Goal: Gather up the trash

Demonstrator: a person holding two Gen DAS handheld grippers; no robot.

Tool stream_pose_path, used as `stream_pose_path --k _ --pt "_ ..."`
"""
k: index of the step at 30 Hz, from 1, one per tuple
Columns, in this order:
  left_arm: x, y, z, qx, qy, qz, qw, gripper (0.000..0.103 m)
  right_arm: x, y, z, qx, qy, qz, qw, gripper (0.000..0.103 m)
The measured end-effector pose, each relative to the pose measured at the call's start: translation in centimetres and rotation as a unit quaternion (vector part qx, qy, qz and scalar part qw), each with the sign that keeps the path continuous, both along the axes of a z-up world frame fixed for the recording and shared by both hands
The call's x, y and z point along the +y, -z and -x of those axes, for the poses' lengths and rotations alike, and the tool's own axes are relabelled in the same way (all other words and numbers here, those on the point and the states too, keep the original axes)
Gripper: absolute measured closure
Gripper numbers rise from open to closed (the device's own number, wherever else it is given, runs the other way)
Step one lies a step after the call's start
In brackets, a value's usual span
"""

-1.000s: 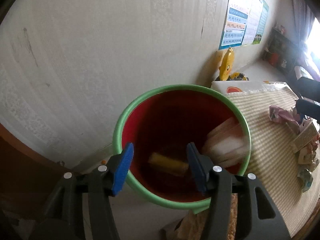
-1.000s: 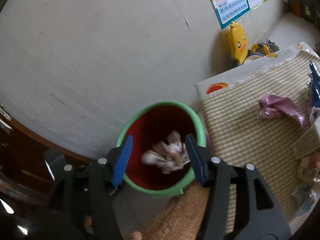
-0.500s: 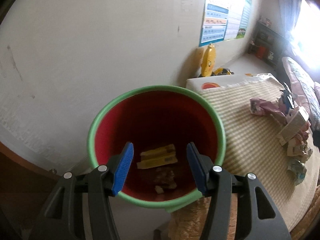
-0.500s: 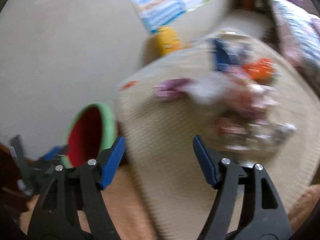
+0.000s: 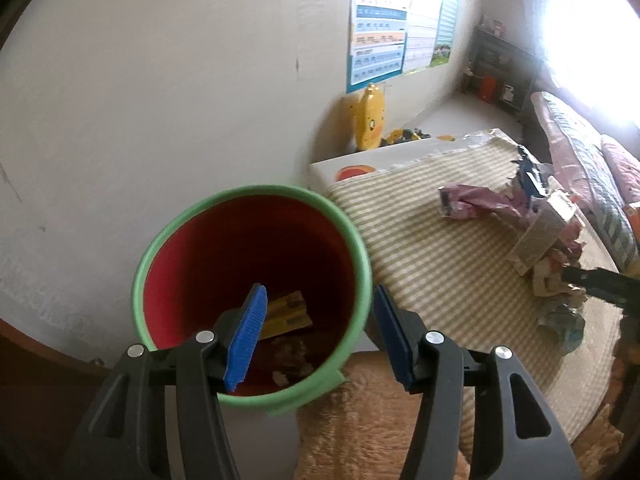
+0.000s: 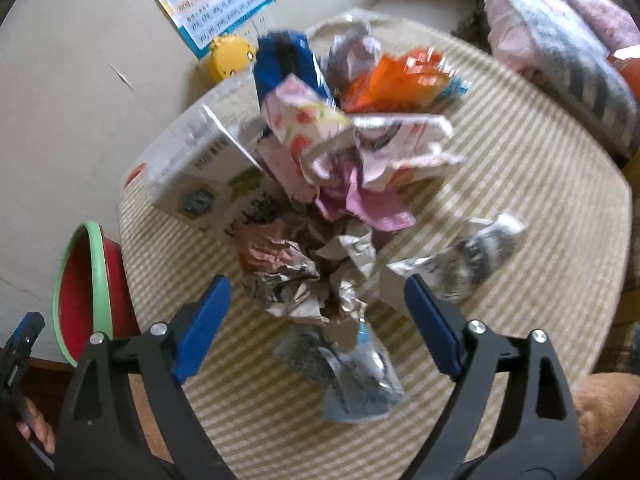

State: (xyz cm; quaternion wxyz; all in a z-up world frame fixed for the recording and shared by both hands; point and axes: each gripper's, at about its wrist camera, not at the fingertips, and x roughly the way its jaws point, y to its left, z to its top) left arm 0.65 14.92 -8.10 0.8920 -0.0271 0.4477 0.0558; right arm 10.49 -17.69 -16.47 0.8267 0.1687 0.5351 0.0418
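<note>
My left fingers [image 5: 316, 336] straddle the near rim of the red bucket with the green lip [image 5: 352, 236]: one blue pad hangs inside the mouth, the other outside the wall, and neither presses on it, so that pair is open and holds nothing. In the bottom of the bucket lie a yellow wrapper [image 5: 286, 314] and some crumpled scraps [image 5: 290, 362].

My right fingers [image 6: 318, 326] have just been opening and now stand wide apart, empty, hovering over the trash pile [image 6: 340, 184] on the striped mat [image 6: 520, 300]. Directly between the pads, though not touched by them, is a crumpled silvery wrapper [image 6: 316, 280]. Farther from the bucket than that lies a flattened grey-blue packet [image 6: 356, 376], and another silver packet [image 6: 464, 256] sits on the pile's far side. A white carton [image 6: 200, 172] lies at the edge of the pile nearest the bucket. Orange foil [image 6: 396, 80] and a blue bag [image 6: 280, 64] top the back of the heap. The bucket stands just beside the mat's edge, against the wall [image 5: 160, 100].
</note>
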Motion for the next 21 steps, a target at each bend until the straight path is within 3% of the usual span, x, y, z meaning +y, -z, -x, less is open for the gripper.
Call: stream_pose_path --k 1,4,5,10,14,18,21 --pt "-0.4 -0.1 -0.1 -0.001 0.005 -0.001 1.0000 0.049 -0.1 0.3 0.0 -0.001 -0.001 -0.007 1.000 0.018" --pt "-2.0 -0.8 -1.0 -0.007 0.025 0.003 0.9997 0.046 -0.7 0.9 0.2 0.002 -0.011 -0.045 0.999 0.062" --pt "-2.3 -1.0 -1.4 -0.008 0.029 0.006 0.9995 0.045 -1.0 0.8 0.3 0.000 -0.010 -0.051 0.999 0.066" --pt "-5.2 -1.4 -5.3 -0.008 0.042 0.059 0.9974 0.044 -2.4 -2.2 3.3 -0.036 -0.014 -0.074 0.997 0.068" --pt "-8.0 -0.1 -9.3 0.005 0.045 0.077 0.9960 0.044 -3.3 -4.6 7.4 -0.084 -0.018 -0.029 0.996 0.068" --pt "-10.8 2.4 -13.8 0.046 0.046 0.130 0.9894 0.044 -4.3 -4.2 9.4 -0.099 -0.006 -0.028 0.995 0.068" --pt "-12.6 4.0 -16.4 0.077 0.038 0.146 0.9855 0.044 -4.8 -3.6 9.4 -0.095 -0.004 -0.035 0.995 0.068"
